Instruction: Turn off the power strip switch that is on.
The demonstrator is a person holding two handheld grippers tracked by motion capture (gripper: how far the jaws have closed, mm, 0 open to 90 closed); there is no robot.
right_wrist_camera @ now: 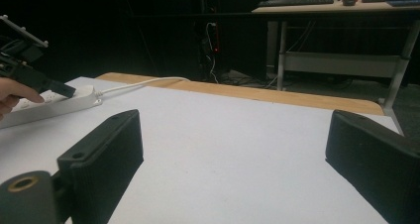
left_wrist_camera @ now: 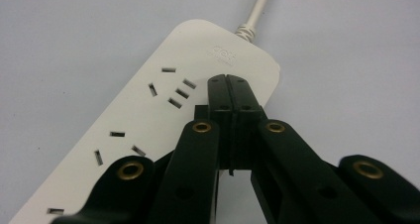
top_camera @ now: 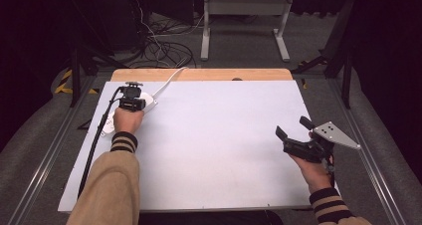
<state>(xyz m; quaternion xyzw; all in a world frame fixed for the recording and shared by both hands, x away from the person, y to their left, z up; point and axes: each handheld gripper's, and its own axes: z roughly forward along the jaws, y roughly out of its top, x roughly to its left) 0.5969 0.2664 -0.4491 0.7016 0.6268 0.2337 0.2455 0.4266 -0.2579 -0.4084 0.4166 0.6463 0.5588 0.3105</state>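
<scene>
Tongs: two; left tongs closed; power strip: one.

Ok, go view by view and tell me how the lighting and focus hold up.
High view: white table evenly lit, surroundings almost black, picture soft. Left gripper view: power strip sharp, flatly lit, no glare; the left tool is nearly featureless black. Right gripper view: the near right tool is blurred, the background dim.

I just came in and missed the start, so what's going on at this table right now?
A person sits at a white table with a gripper in each hand. The left gripper has its jaws shut, with the tips down on a white power strip near its cord end, close to the top sockets. The right gripper is held open above the table's right side, holding nothing. The strip's white cord runs off the far edge.
</scene>
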